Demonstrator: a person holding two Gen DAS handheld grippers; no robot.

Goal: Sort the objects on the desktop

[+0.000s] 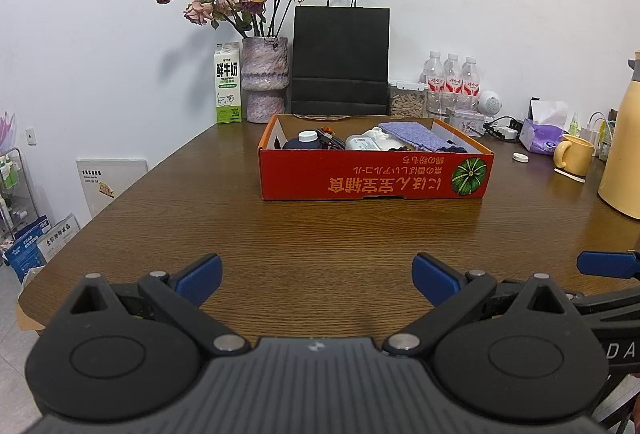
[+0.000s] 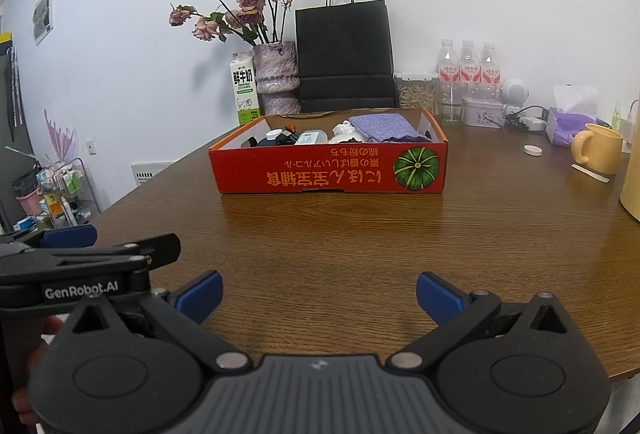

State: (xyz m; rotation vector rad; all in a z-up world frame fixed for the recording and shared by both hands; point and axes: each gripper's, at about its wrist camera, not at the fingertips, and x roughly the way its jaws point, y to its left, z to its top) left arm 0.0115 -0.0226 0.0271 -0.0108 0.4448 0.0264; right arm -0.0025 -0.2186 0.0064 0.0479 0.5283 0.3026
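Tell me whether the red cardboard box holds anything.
Not empty: the red cardboard box holds a purple cloth, a white-capped dark bottle and other small items.

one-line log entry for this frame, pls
stage: idle, nothing held | left claw: open, over bare table | right claw: open | red box: holds purple cloth, bottles | yellow mug: outside box

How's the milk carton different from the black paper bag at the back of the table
The milk carton is white and green with printed lettering; the black paper bag is plain. The carton is narrow and shorter, left of the vase; the bag is wider, taller, has loop handles, and stands right of it. Both stand upright against the wall.
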